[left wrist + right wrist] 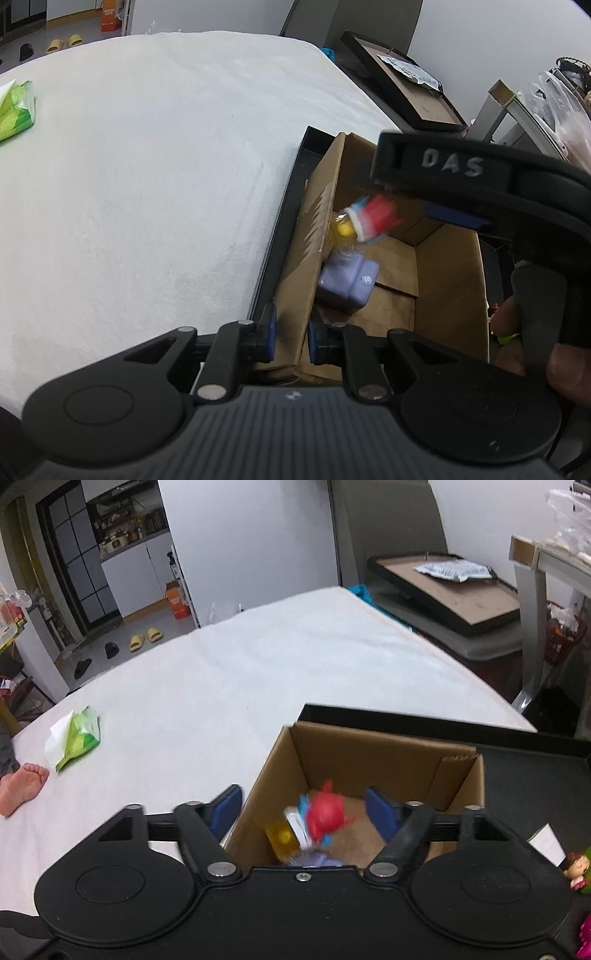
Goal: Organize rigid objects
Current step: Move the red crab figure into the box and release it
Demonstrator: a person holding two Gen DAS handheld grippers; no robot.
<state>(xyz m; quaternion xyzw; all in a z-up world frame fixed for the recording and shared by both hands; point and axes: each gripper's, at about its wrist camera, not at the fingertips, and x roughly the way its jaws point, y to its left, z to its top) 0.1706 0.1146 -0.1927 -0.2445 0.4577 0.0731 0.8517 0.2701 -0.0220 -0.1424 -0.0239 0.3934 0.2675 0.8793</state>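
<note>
Your right gripper (304, 812) is spread wide above the cardboard box (384, 751); the blurred red toy (325, 812) sits between its fingers, seemingly dropping. Your left gripper (291, 334) pinches the box wall (295, 295); loosening it could tip the box.

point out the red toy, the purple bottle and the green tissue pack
red toy (327, 812): right wrist view, on its blurred red body, over the box.
purple bottle (347, 282): left wrist view, on its lilac side.
green tissue pack (79, 740): right wrist view, on the green wrapper.
</note>
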